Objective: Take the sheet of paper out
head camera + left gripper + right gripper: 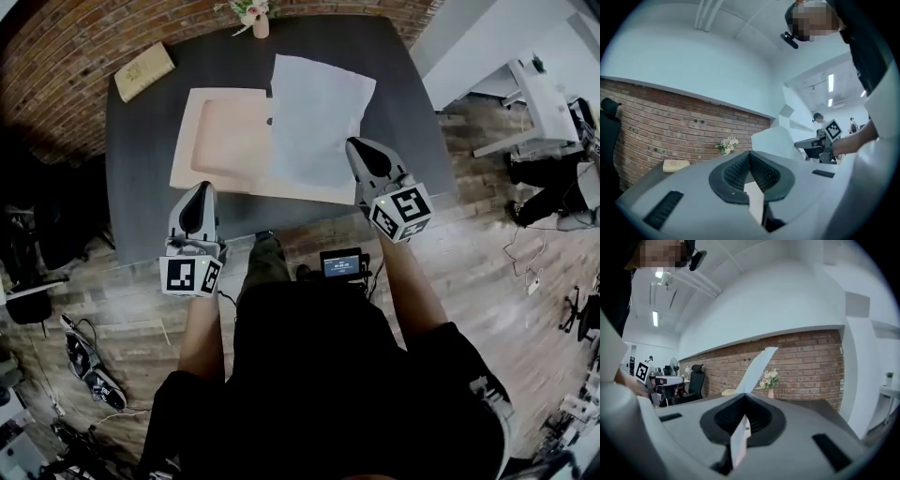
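Lengthwise, sheet (314,117) toward brick wall (56,66)

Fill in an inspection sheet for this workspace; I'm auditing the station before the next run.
Surface: dark table, carrying the items below.
Job's things: white sheet held up over a tan envelope that lies on the table.
Clutter: tan book at the far left corner; flower vase at the far edge.
Grippers: right gripper shut on the sheet's near edge; left gripper has its jaws together by the envelope's near left corner, and whether it holds anything is unclear.
Cables: thin leads on the floor at right.
Surroundings: brick wall, wood floor, white desk.
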